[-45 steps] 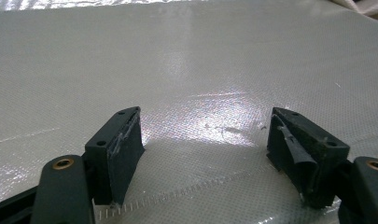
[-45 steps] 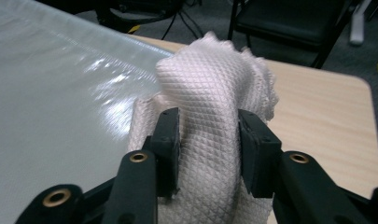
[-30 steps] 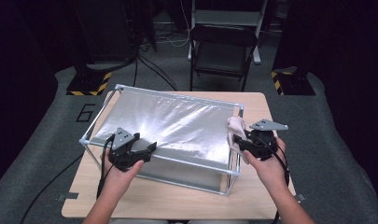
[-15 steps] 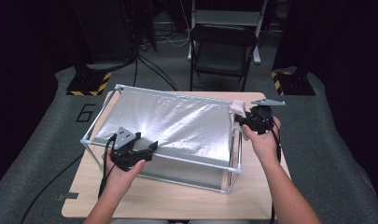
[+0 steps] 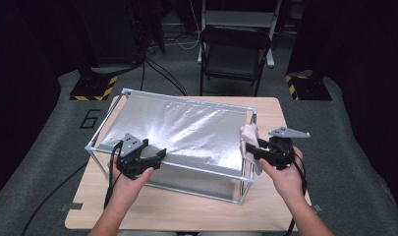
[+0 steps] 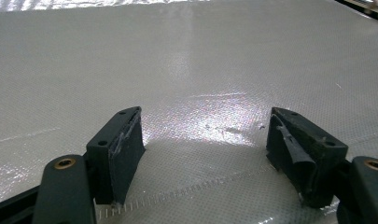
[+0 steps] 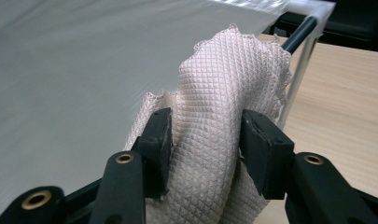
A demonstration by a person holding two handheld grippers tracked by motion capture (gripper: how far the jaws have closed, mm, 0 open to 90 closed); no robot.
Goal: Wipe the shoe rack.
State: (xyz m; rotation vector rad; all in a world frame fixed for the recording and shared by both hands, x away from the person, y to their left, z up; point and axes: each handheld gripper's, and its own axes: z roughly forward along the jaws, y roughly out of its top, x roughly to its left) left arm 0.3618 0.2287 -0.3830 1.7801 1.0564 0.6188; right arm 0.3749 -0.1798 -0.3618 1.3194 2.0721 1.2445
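We see a rectangular frame of thin metal tubing (image 5: 174,167) standing on a light wooden table (image 5: 186,209), with a shiny silver sheet (image 5: 182,130) stretched across its top. Our left gripper (image 5: 155,156) rests at the near left edge of the sheet with its jaws spread wide apart and nothing between them; in the left gripper view both jaw tips sit low over the woven, reflective surface, one tip apparently touching it. We judge that this placement steadies the frame while the other hand works. Our right gripper (image 5: 251,151) is at the near right corner of the frame, its jaws closed on a bunched pale pink cloth (image 5: 249,140) with a quilted diamond texture and a scalloped edge. The right gripper view shows the cloth (image 7: 224,135) squeezed between the two pads, folded upward so that a rounded wad projects ahead of the jaws, beside the sheet's right edge and a corner post (image 7: 296,77) of the frame. We judge that the wad is presented forward as a wiping face, which suggests the sheet is about to be wiped; whether the cloth already touches the sheet cannot be determined.
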